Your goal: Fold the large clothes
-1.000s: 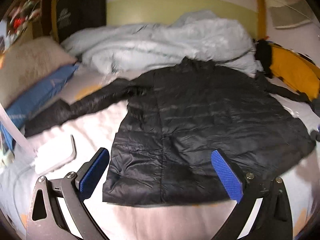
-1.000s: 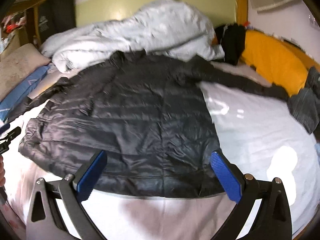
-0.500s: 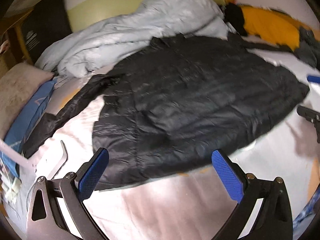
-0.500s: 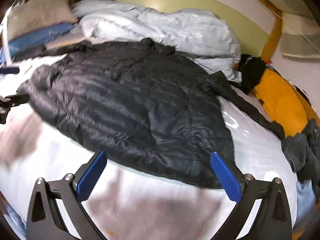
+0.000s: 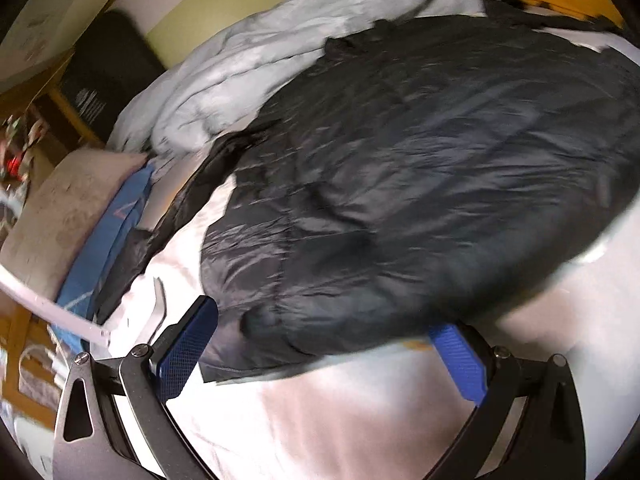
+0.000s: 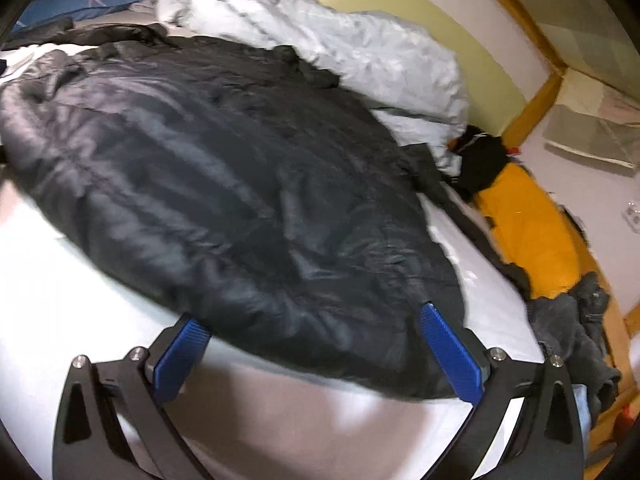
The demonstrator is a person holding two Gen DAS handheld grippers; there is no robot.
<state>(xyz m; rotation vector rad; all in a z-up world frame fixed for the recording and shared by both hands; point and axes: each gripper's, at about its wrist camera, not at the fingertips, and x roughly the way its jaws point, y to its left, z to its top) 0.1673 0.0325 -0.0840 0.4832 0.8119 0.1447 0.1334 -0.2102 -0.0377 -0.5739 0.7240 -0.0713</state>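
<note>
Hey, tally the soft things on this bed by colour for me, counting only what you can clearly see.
Black: 1, the puffer jacket
Pale grey: 1, the duvet
Blue: 1, the pillow
Beige: 1, the pillow
Yellow: 1, the cushion
Dark grey: 1, the crumpled garment
Total: 6

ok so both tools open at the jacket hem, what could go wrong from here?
1. The black puffer jacket is slick and thick at the hem; the left tool or right tool may pinch only the top layer.
2. The white sheet lies directly under the hem and could get caught too.
3. The sleeve lies spread; folding now may trap it.
</note>
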